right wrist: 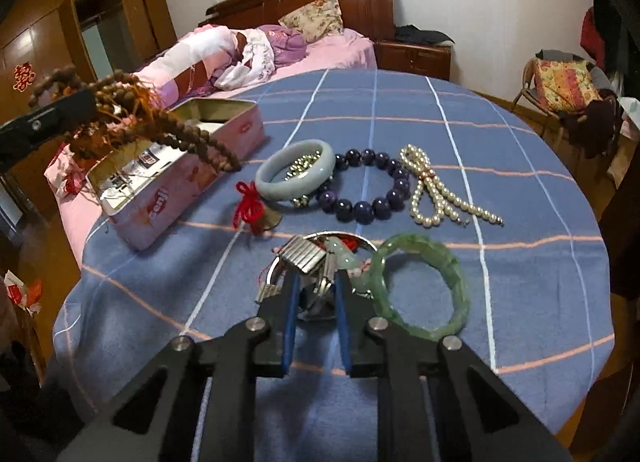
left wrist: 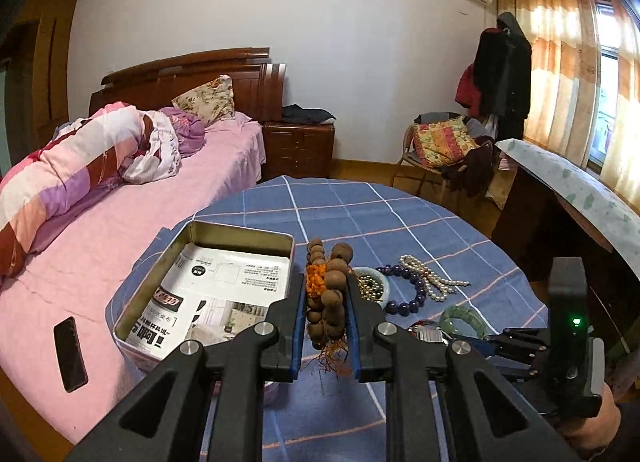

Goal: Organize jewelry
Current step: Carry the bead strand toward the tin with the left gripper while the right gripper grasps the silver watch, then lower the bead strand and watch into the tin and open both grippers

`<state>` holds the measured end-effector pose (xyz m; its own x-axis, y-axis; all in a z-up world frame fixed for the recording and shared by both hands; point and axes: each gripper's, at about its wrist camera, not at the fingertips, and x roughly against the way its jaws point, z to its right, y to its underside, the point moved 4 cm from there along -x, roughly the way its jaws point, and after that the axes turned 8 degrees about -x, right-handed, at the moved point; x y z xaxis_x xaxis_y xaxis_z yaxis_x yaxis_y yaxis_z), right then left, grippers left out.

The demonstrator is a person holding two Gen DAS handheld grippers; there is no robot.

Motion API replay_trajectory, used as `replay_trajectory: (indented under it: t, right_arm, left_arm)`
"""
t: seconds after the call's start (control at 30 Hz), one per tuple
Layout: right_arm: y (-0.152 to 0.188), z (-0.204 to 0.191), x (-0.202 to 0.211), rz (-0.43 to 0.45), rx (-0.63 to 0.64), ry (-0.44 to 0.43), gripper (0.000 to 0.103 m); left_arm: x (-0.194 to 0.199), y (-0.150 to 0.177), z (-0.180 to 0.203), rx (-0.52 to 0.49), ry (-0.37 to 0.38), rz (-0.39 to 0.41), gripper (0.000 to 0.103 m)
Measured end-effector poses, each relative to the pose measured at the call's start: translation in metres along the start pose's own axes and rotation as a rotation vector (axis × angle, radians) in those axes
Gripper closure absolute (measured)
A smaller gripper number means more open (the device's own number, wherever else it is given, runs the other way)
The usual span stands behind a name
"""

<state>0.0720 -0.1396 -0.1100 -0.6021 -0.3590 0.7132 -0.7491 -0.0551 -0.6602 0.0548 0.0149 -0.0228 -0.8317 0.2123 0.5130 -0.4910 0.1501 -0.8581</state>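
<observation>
- Both sets of jaws were pinching something: our left gripper point(left wrist: 326, 294) clamped a bundle of brown wooden prayer beads point(left wrist: 330, 286) with an orange tassel, held in the air beside the open tin box point(left wrist: 208, 282).
- Jaws of our right gripper point(right wrist: 316, 286) stood narrow around a silver metal link bracelet point(right wrist: 304, 260) lying on the blue checked tablecloth point(right wrist: 520, 182), tangled with a small jade pendant point(right wrist: 344, 254) on red cord; we could not tell whether the pads truly pressed it or just flanked it.
- We saw no jewelry in the tin, only printed paper on its floor, so we judged the sorting barely begun.
- Still out on the cloth were a pale jade bangle point(right wrist: 296, 174) with a small gold-bead chain point(right wrist: 298, 170) inside its ring, a red-knotted charm point(right wrist: 250, 202) just beside it, a dark purple bead bracelet point(right wrist: 368, 186), a pearl strand point(right wrist: 436, 194) and a green jade bangle point(right wrist: 420, 286) touching the silver pile.
- We reckoned the wooden beads would go in first, then every other piece remained to be moved.
</observation>
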Motion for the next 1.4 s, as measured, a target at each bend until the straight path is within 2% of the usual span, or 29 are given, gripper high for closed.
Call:
replay_trajectory:
  t: [0.2, 0.53, 0.9, 1.17, 1.4]
  right_arm:
    - [-0.007, 0.002, 0.017, 0.048, -0.012, -0.015, 0.091]
    - [-0.032, -0.006, 0.032, 0.111, 0.009, -0.025, 0.091]
    - [-0.070, -0.030, 0.043, 0.176, 0.072, -0.058, 0.091]
    - [-0.092, -0.060, 0.037, 0.207, 0.126, -0.092, 0.091]
    - [-0.104, -0.084, 0.018, 0.196, 0.149, -0.126, 0.091]
  left_arm:
    - [0.007, -0.004, -0.006, 0.010, -0.012, 0.017, 0.086]
    - [0.015, -0.013, -0.013, 0.011, -0.023, 0.040, 0.086]
    - [0.022, -0.026, -0.043, 0.031, -0.090, 0.069, 0.086]
    - [0.013, -0.027, -0.064, 0.047, -0.125, 0.061, 0.086]
    - [-0.002, -0.025, -0.073, 0.046, -0.131, 0.034, 0.086]
